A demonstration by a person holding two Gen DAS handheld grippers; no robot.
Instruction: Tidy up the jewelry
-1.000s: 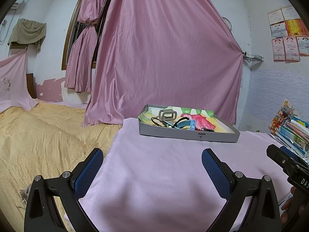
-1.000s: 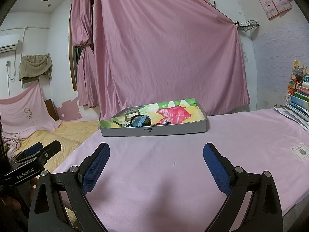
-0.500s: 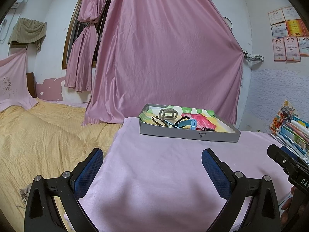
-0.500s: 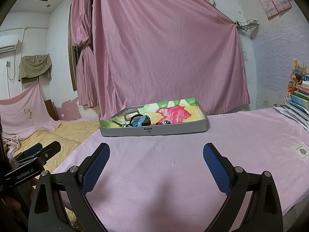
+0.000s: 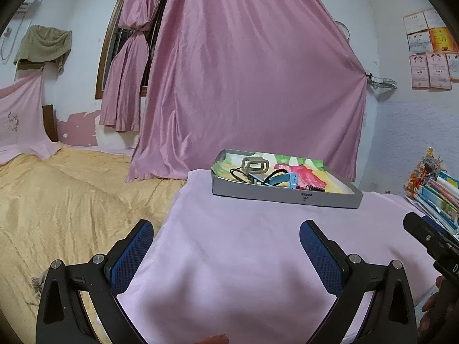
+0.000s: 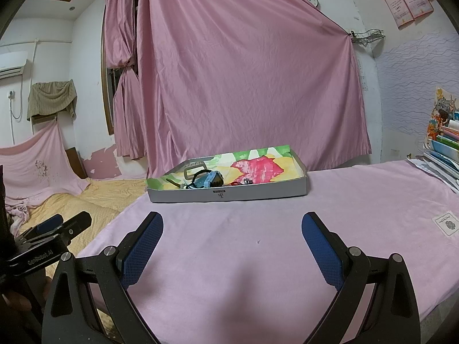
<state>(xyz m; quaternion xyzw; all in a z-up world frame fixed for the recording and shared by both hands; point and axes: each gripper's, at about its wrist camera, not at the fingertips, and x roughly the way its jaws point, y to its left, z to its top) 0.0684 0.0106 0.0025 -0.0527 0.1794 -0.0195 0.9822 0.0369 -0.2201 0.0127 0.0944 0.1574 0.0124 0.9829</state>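
A shallow grey tray (image 5: 284, 196) with a flowered lining stands at the far side of the pink-covered table (image 5: 243, 252); it also shows in the right wrist view (image 6: 229, 193). In it lie a beige rectangular bangle (image 5: 255, 166), a black cord (image 5: 238, 173), a blue band (image 5: 282, 179) and small dark pieces (image 5: 314, 188). The blue band (image 6: 210, 179) shows in the right view too. My left gripper (image 5: 225, 239) is open and empty, well short of the tray. My right gripper (image 6: 231, 233) is open and empty, also short of the tray.
A bed with a yellow cover (image 5: 71, 200) lies left of the table. Pink curtains (image 5: 249, 86) hang behind the tray. A stack of books (image 5: 439, 197) sits at the table's right edge. A small white label (image 6: 446, 223) lies on the cloth at right.
Both grippers have barely moved and stay open. The tray has shifted very slightly in each view.
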